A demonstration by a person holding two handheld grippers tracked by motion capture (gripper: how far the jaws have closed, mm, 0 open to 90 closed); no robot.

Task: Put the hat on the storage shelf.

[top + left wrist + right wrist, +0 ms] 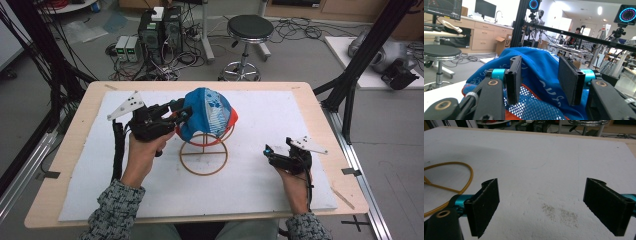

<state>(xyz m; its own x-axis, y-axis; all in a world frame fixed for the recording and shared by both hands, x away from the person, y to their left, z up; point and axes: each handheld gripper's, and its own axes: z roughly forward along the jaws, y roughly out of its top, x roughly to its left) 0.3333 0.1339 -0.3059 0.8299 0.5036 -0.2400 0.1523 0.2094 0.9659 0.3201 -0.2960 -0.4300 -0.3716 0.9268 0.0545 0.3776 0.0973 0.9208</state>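
Blue cap (541, 67) between parted left fingers (514, 77)

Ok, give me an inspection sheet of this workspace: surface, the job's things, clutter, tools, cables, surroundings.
Surface: white mat on a wooden table; a grey speckled stain near the right tool.
Job's things: blue cap with orange trim sits on a wire stand.
Clutter: nothing seen.
Tools: left tool at the cap's side, jaws apart with blue fabric between them, pads not pressing; right tool open, low over bare mat.
Cables: a black cable trails from the left tool; loose wires on the floor.
Surroundings: stool, computer towers, black frame posts.
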